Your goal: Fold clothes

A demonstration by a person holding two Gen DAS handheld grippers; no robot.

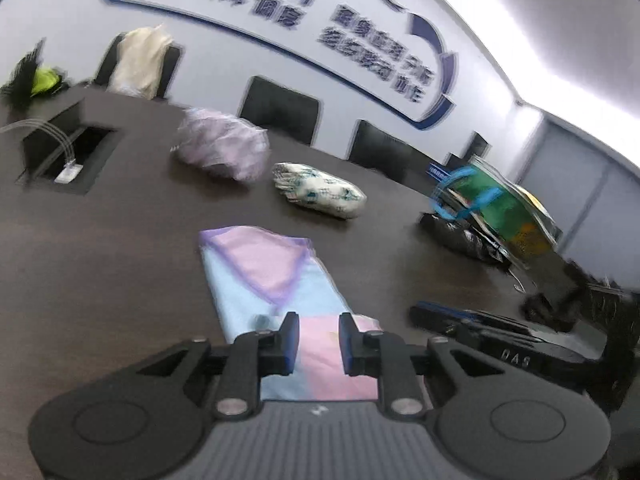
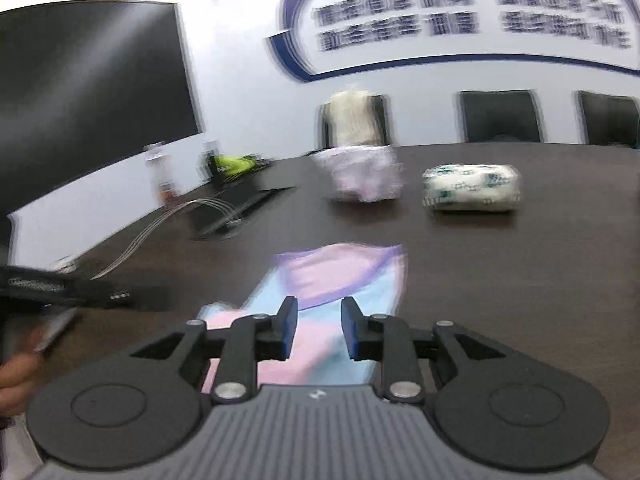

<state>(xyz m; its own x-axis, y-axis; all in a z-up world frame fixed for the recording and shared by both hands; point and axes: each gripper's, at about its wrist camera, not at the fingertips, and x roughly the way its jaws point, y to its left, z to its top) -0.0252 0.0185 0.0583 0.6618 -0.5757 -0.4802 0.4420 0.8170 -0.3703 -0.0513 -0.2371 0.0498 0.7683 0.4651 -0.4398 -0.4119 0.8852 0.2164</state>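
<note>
On the dark table, a pink-and-blue garment is lying folded lengthwise, purple-trimmed neckline up. Left gripper and right gripper are hovering over it, jaws parted, empty. Colourful tote bag is bulging, contents unclear.

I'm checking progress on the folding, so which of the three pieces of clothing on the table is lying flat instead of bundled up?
The pink and light-blue garment with purple trim, lying flat just ahead of both grippers. The lilac bundle and the white printed bundle sit rolled up farther back.
</note>
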